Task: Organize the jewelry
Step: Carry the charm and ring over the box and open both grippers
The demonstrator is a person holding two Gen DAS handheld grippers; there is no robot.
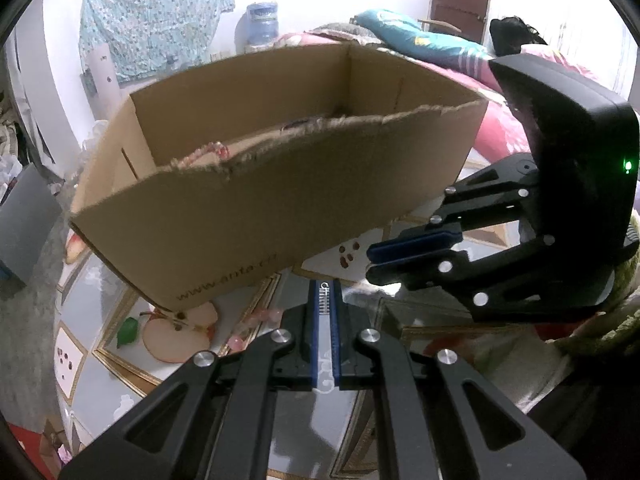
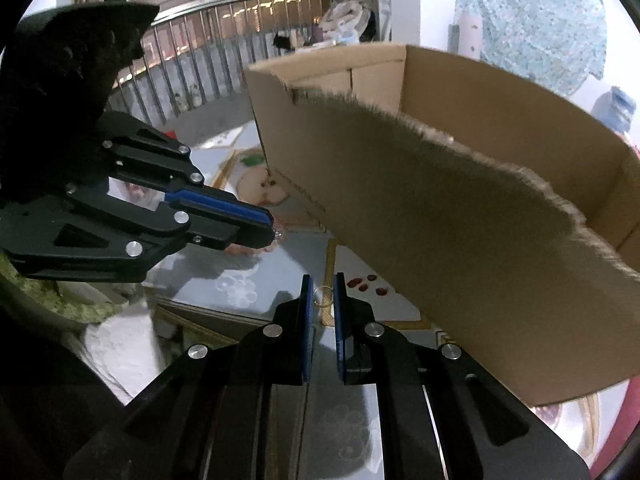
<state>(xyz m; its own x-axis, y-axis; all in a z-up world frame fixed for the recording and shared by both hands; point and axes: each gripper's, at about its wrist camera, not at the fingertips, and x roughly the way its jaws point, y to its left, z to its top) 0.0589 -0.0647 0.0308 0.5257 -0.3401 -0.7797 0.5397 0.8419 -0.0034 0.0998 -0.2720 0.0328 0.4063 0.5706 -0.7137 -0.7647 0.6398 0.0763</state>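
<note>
While your left tool (image 1: 325, 292) sits low in the left wrist view, its blue pads are pressed together with nothing visible between them; it points at the near wall of an open cardboard box (image 1: 256, 208) standing on the glass-topped bench (image 1: 100, 364), whose cloth shows fruit prints; the box's near rim is torn and ragged; inside it, against that rim, you can see a string of pinkish beads (image 1: 212, 152); more pink beads (image 1: 248, 332) lie on the bench just left of the tool's tip, near the printed apple half; your right tool (image 1: 374, 262) enters from the right, its pads nearly together, close to the box's lower right corner; behind the box lie a bed (image 1: 500, 120) with pillows and a water bottle (image 1: 262, 22).

Seen from the right wrist view, your right tool (image 2: 323, 294) holds its pads a narrow gap apart, and a small gold ring (image 2: 325, 296) sits between the tips, pinched there; the torn box (image 2: 460, 240) fills the right side, tilted across the frame; your left tool (image 2: 269, 229) reaches in from the left, closed, its tip above the pink beads (image 2: 248, 249) on the bench (image 2: 280, 264); whether it touches them you cannot tell.
</note>
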